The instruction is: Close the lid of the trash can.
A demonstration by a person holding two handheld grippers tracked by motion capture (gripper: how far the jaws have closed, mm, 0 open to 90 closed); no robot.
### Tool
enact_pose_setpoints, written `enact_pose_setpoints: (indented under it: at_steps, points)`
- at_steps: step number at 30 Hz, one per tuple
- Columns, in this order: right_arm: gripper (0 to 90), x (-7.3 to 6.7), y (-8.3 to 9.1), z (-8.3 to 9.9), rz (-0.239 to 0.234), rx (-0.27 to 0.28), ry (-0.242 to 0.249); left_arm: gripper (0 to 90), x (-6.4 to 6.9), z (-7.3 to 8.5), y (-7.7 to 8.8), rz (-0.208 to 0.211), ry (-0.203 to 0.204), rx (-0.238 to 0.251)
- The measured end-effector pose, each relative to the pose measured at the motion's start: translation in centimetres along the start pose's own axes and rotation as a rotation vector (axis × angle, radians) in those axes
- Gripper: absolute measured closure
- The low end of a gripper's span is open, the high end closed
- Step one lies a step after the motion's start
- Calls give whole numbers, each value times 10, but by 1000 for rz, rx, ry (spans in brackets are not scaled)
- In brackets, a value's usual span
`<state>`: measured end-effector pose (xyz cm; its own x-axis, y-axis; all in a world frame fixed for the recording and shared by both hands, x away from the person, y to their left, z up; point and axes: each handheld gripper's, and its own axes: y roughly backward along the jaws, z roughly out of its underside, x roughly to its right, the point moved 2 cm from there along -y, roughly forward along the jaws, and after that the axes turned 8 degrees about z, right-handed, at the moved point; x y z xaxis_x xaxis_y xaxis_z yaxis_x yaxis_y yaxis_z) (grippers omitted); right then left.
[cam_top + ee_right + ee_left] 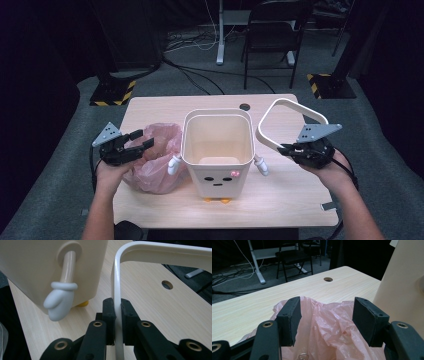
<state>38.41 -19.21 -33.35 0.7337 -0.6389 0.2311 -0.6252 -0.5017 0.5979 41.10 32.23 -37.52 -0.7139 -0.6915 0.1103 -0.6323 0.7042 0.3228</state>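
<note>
Forearms first, at the bottom edge of the high view, with a tool in each hand. Pinches the white ring (pixel 295 103) in the right tool (pixel 284 148), raised clear of the bench (pixel 280 200) just right of the cream bin (pixel 217 150), probably to leave the bin's mouth free for lining. Poises the left tool (pixel 145 139) wide over the pink bag (pixel 150 172), crumpled against the bin's left side, likely ready to gather it. Looking along the left tool (pixel 325 320): stands wide open, pads either side of the bag's (pixel 329 327) upper folds without pressing, bin wall (pixel 402 290) at right. Looking along the right tool (pixel 118 315): clamps narrow on one thin side of the ring (pixel 116 277), held upright between the pads, beside the bin's (pixel 32 265) mitten-shaped arm (pixel 61 302).
</note>
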Motion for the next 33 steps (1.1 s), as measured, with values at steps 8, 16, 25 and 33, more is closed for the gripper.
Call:
enact_pose_setpoints:
  at_steps: [8,16,25,33]
  points:
    - [835,0,10,-12,-11,23,6,395,2,-2,1,2,-2,1]
    - [835,1,17,-21,-20,29,0,394,2,-2,1,3,-4,0]
    - [836,4,28,-29,-8,38,11,394,2,-2,1,3,-2,2]
    - [836,4,41,-41,-5,58,26,394,2,-2,1,3,-5,-1]
